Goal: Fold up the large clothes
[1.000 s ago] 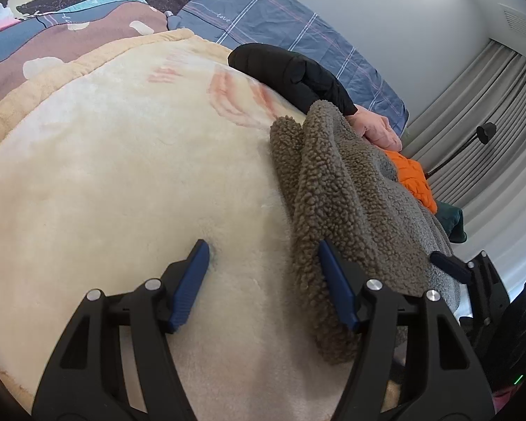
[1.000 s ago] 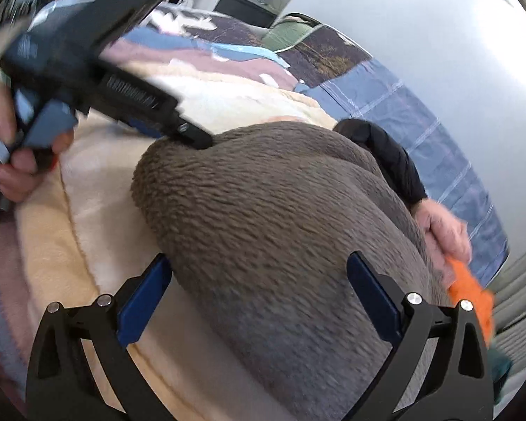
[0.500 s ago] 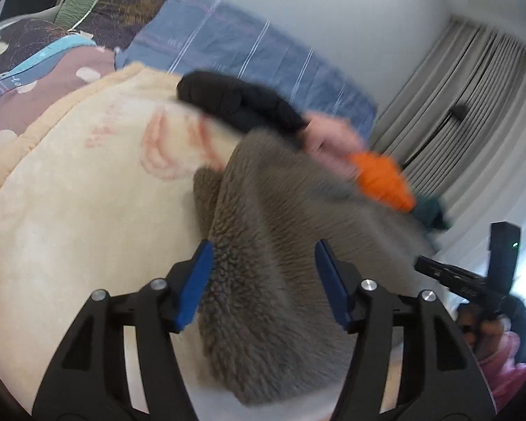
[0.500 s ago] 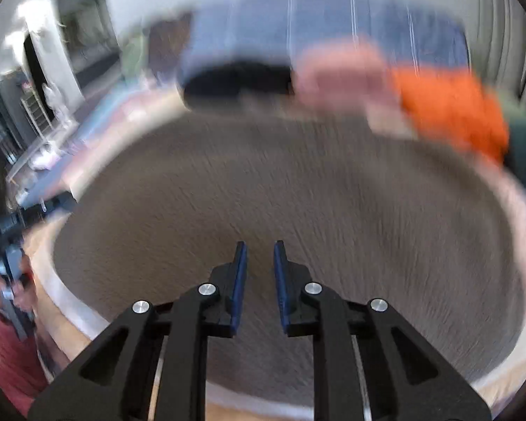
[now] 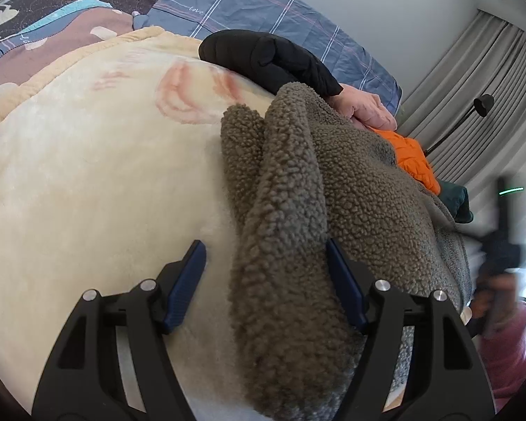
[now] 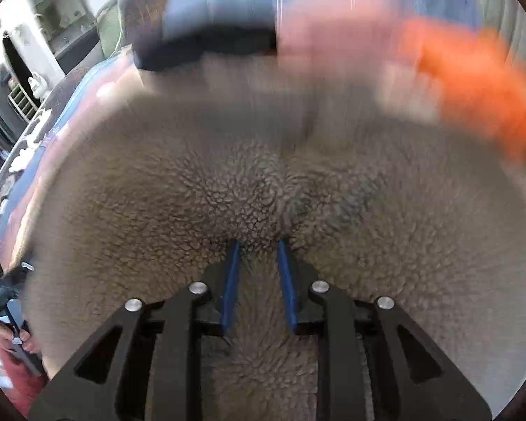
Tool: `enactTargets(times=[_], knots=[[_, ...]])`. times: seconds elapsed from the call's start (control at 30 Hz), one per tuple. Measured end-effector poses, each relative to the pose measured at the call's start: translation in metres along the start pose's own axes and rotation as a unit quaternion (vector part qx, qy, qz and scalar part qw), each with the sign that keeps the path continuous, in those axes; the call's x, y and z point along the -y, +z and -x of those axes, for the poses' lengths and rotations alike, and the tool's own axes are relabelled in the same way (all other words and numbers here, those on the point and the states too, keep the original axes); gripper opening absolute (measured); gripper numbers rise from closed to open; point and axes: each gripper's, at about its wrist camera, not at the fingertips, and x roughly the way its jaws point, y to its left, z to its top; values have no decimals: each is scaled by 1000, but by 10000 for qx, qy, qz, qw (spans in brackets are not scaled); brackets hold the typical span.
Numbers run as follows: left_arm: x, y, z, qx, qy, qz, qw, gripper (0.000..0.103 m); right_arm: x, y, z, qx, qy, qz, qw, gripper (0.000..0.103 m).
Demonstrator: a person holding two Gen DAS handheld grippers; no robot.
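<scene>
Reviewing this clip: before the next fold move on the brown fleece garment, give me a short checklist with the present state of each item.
1. Right gripper has fabric between its jaws: ok. A pinch of the brown sherpa fleece garment sits between the narrow, slightly opening jaws.
2. Left gripper grips the garment: not ok. A fold lies between its opening jaws, but the left pad stands clear of it.
3. Cream plush blanket beside the garment free for laying it down: ok.
4. Another person's hand, in a black sleeve, clear of the garment: not ok, it rests at the far edge.
5. Orange quilted garment clear of the fleece: cannot tell.
</scene>
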Motion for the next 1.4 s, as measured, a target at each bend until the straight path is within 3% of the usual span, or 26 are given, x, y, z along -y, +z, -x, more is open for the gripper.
enactTargets(times=[0.13, 0.27, 0.33, 0.4, 0.43, 0.47, 0.6, 0.73, 0.83, 0.93, 1.0, 1.07, 1.17, 1.23, 1.27, 1.4], knots=[[-1, 0, -1, 8, -48, -38, 10000, 73, -15, 24, 30, -79, -116, 175, 9997, 23], [-2, 0, -2, -5, -93, 1, 10000, 74, -17, 82, 56, 691, -489, 285, 9960, 24], [-2, -1, -2, 20, -80, -10, 10000, 74, 2, 103, 37, 522, -474, 78, 9975, 25], [-2, -2, -1, 24, -88, -8, 10000, 74, 31, 113, -26, -156, -650, -231, 9975, 26], [-2, -1, -1, 28, -104, -1, 9999, 74, 43, 110, -54, -333, -535, -290, 9976, 27], [-3, -1, -2, 35, -122, 1, 9999, 74, 47, 104, -62, -64, -351, -336, 9988, 27], [-6, -1, -2, 20, -208, 23, 9998, 76, 28, 97, -51, 235, -888, 147, 9957, 26], [-5, 0, -3, 1, -202, 33, 9998, 76, 17, 95, -30, 356, -1053, 298, 9934, 29], [-6, 0, -2, -15, -207, 71, 9998, 76, 8, 81, -3, 539, -981, 219, 9935, 43], [-5, 7, 0, -129, -182, 154, 9996, 76, -30, 48, 34, 873, -617, 879, 9904, 52], [-4, 14, 2, -180, -205, 226, 9994, 76, -69, 18, 60, 1232, -679, 1814, 9733, 66], [-1, 31, 3, -268, -215, 225, 9992, 76, -107, -19, 78, 1634, -717, 2823, 9426, 76], [3, 52, -2, -327, 125, -85, 9994, 77, -152, -74, 86, 1967, -711, 3969, 8937, 80], [1, 65, -16, -505, 241, -277, 9981, 78, -169, -97, 84, 1984, -658, 4436, 8715, 83], [-3, 69, -24, -626, 248, -238, 9974, 78, -178, -114, 80, 1992, -653, 4751, 8546, 85], [-26, 79, -48, -934, -374, 403, 9941, 79, -204, -153, 57, 1944, -921, 5579, 8016, 88]])
